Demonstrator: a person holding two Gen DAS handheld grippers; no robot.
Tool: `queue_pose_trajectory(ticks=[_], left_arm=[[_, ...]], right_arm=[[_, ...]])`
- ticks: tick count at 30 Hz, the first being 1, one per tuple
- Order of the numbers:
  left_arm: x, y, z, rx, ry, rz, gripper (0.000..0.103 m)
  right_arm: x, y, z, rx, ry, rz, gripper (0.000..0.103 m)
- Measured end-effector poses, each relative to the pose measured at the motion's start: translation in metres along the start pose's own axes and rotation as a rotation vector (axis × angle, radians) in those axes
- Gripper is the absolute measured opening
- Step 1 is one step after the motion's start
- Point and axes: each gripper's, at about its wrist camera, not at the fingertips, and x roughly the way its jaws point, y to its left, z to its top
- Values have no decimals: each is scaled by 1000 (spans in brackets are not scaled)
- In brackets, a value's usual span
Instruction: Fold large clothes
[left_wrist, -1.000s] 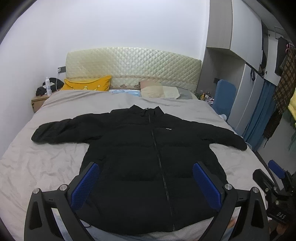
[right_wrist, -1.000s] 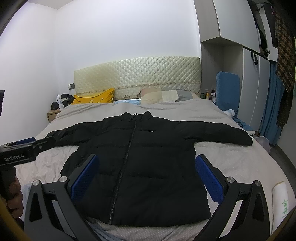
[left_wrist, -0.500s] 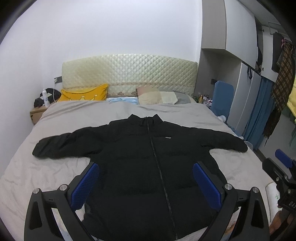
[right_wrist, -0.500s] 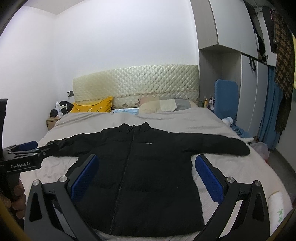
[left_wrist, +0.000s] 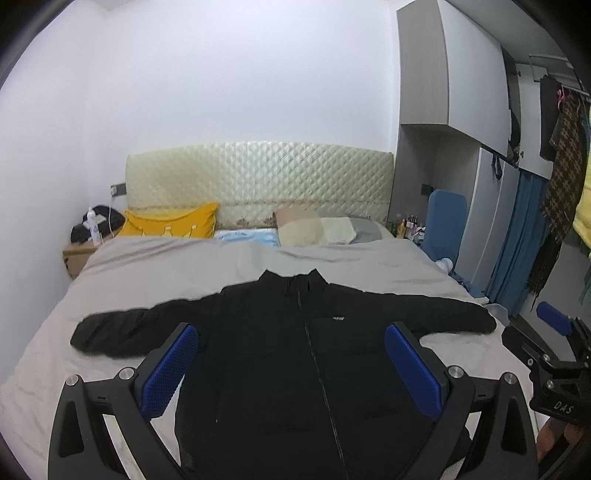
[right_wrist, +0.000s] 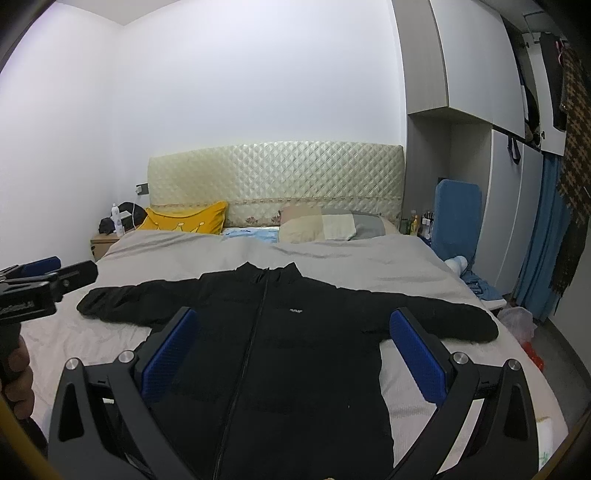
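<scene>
A large black puffer jacket (left_wrist: 295, 350) lies flat, front up and zipped, on the grey bed (left_wrist: 147, 273), with both sleeves spread out to the sides. It also shows in the right wrist view (right_wrist: 280, 332). My left gripper (left_wrist: 291, 373) is open and empty, held above the jacket's lower part near the foot of the bed. My right gripper (right_wrist: 291, 354) is open and empty too, above the same end. Each gripper appears at the edge of the other's view: the right one (left_wrist: 554, 354) and the left one (right_wrist: 40, 284).
A yellow cushion (left_wrist: 170, 225) and beige pillows (left_wrist: 317, 230) lie at the quilted headboard (left_wrist: 258, 184). A nightstand (left_wrist: 75, 254) with a bottle stands left. A blue chair (left_wrist: 445, 221), wardrobes and hanging clothes (left_wrist: 561, 155) line the right side.
Both grippers have tilted up and drawn back, so the jacket sits lower in both views and more wall shows. The jacket has not moved. Both grippers stay open.
</scene>
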Motion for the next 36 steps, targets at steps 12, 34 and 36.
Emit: queue_pose_trajectory(ticks=[12, 34, 36], left_arm=[[84, 1, -25, 41, 86, 13, 102], [191, 38, -88, -75, 132, -32, 102], [201, 43, -92, -92, 144, -25, 102]], right_arm=[[64, -43, 9, 50, 6, -31, 103], [248, -285, -64, 373, 10, -297, 97], [260, -312, -78, 436, 42, -306, 96]])
